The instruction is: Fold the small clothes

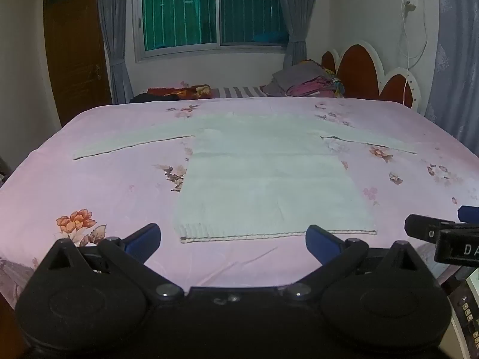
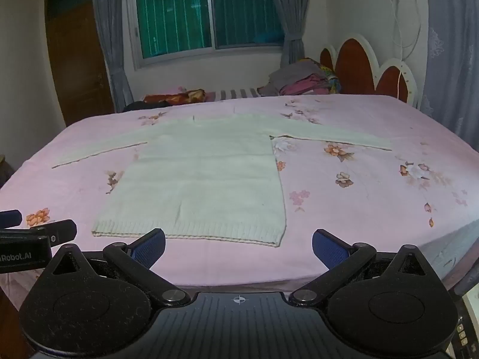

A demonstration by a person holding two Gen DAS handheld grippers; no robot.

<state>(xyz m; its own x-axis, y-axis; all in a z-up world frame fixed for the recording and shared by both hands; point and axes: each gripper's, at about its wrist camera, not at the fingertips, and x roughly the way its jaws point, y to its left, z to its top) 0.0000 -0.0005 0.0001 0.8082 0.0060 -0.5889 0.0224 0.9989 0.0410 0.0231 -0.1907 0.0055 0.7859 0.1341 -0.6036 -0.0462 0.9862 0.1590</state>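
Hovering: left gripper (image 1: 233,240) and right gripper (image 2: 238,246), jaws spread wide, nothing held, short of the sweater's hem.
Sweater (image 1: 269,185): flat on the pink bedsheet (image 1: 104,185), sleeves out.
Risk: pinching sheet with knit would drag both.
Left view: both cuffs.
Right view: hem's right corner, close.

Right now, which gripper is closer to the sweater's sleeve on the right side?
Right hand-held gripper, probably: it's open, empty, beside the white knitted sweater's right hem corner, and that sleeve stretches out on its side.
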